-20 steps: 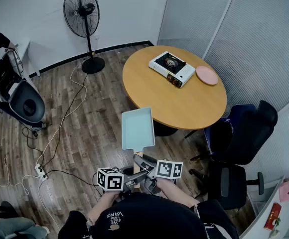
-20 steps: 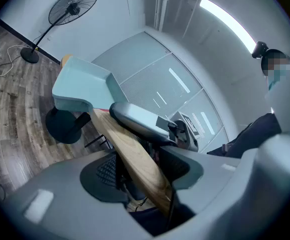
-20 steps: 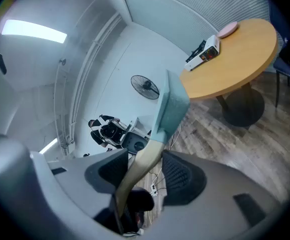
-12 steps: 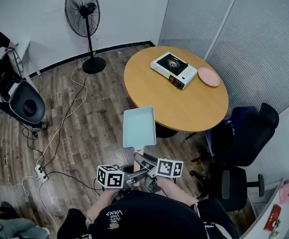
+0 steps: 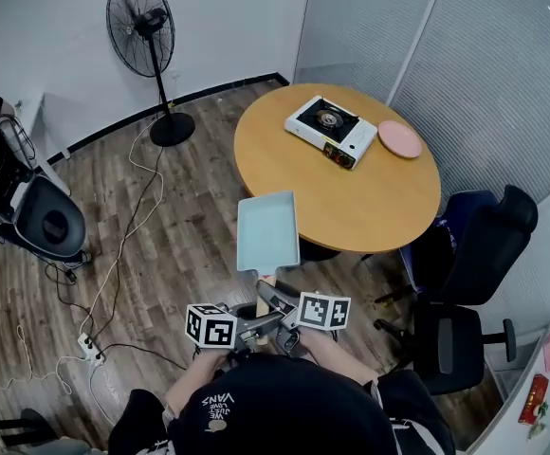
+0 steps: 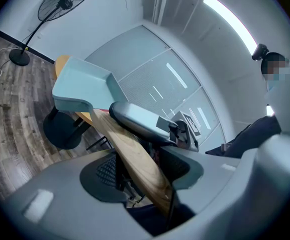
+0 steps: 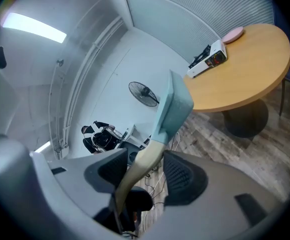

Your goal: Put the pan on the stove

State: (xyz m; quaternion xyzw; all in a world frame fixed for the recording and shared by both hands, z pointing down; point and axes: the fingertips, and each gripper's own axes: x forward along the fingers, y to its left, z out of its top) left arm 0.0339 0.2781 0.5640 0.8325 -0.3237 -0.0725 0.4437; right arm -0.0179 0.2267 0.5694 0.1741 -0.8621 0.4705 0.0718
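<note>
A light blue rectangular pan [image 5: 267, 232] with a wooden handle [image 5: 265, 283] hangs level in the air over the wood floor, just short of the round table's [image 5: 351, 202] near edge. My left gripper [image 5: 259, 322] and right gripper [image 5: 275, 300] are both shut on the handle, the right one nearer the pan. The left gripper view shows the handle [image 6: 135, 156] crossing between the pads towards the pan [image 6: 80, 84]. In the right gripper view the handle [image 7: 137, 171] sits between the pads below the pan [image 7: 172, 111]. A white portable stove [image 5: 328, 129] stands on the table's far side.
A pink plate [image 5: 400, 139] lies right of the stove. Dark office chairs [image 5: 474, 245] stand at the table's right. A standing fan [image 5: 140, 27] and loose cables [image 5: 128, 245] are on the floor to the left, and a dark seat [image 5: 52, 221] is at far left.
The pan has moved a little forward, its far edge now nearer the table's rim. Both grippers keep their hold on the handle.
</note>
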